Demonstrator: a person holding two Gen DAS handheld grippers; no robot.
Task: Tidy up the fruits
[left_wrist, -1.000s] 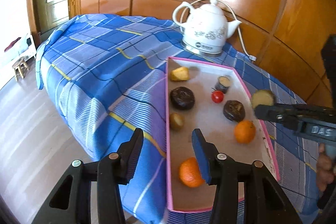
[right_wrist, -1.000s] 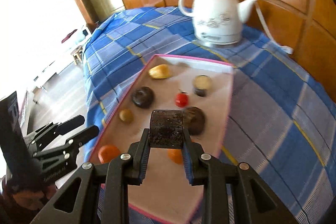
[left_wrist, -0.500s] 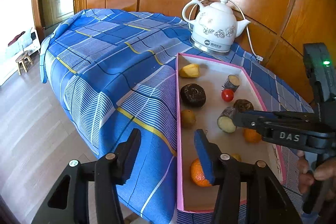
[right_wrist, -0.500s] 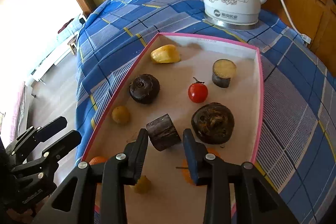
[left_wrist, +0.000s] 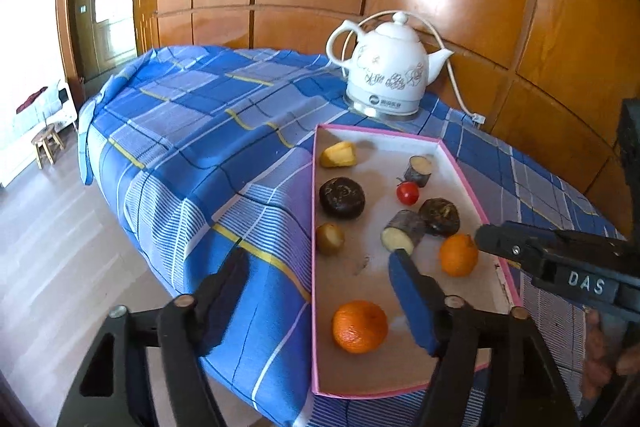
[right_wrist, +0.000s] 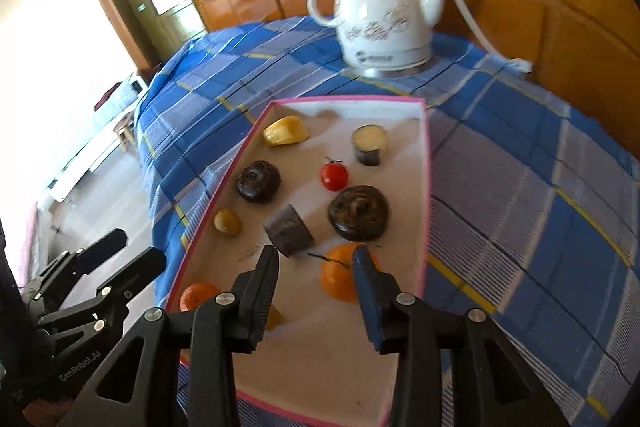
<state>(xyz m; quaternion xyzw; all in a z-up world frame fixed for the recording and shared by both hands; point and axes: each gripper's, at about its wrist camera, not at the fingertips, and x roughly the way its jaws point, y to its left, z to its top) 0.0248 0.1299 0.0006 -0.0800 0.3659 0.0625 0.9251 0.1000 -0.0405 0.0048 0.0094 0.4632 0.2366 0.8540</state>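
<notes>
**Cane piece set down in tray, both grippers empty and opening**

- Right gripper [right_wrist: 316, 267]: jaws opening, nothing between the pads. The dark-skinned cut cane piece [right_wrist: 289, 230] lies on its side on the tray floor just beyond the tips, centre of the right wrist view. Reads as a release step, just completed.
- Left gripper [left_wrist: 320, 291]: jaws opening wide, empty. One finger hangs over the blue plaid cloth [left_wrist: 192, 147], the other over the tray; lower centre of the left wrist view.
- Pink-rimmed tray [left_wrist: 313, 227] sits on the bench, white kettle [left_wrist: 386, 81] behind it at upper centre.
- Also in the tray: near orange [left_wrist: 359, 326] at lower centre, second orange [left_wrist: 458, 254], two dark round fruits [left_wrist: 342, 197] and [left_wrist: 440, 217], cherry tomato [left_wrist: 407, 192], upright cane piece [left_wrist: 418, 170], yellow wedge [left_wrist: 338, 155], small olive-brown fruit [left_wrist: 329, 238].
- My read: all visible fruit is inside the tray; placing looks nearly done, maybe only tidying left.
- Next: lift the right gripper clear without nudging the cane piece or the second orange just beside its tips. If regrouping, the near orange is closest to the left gripper; it needs a wide opening and may roll.
</notes>
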